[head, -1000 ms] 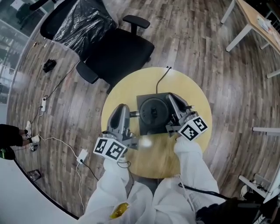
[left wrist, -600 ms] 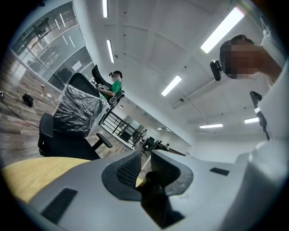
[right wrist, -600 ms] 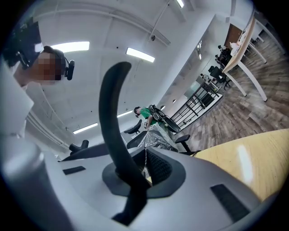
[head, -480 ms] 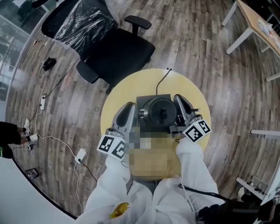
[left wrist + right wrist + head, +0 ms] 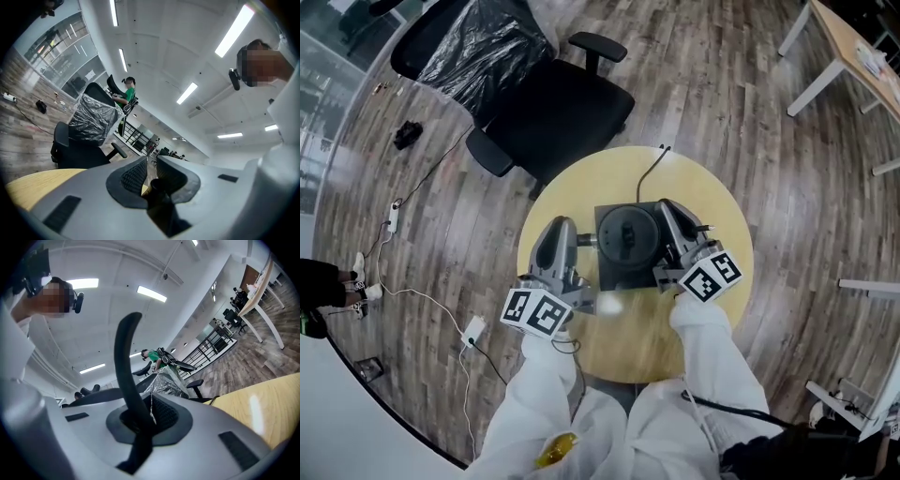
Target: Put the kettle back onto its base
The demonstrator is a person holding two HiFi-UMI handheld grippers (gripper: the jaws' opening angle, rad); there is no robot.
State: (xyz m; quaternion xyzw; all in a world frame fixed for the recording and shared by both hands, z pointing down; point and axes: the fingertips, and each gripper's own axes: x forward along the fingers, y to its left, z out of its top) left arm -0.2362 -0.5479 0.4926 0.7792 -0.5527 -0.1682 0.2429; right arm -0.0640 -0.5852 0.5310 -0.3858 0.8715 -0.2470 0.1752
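Head view — dark round-lidded kettle point(image 5: 628, 236), right gripper point(image 5: 149, 414) clamping its handle point(image 5: 126, 362), left gripper point(image 5: 151, 171) pinching a stub point(image 5: 157, 186).

No readable text (none anywhere)

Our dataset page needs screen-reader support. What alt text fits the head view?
Seen from above, a kettle is over its dark square base on a round yellow table, the right gripper shut on its handle and the left gripper at its other side; a black office chair stands behind.
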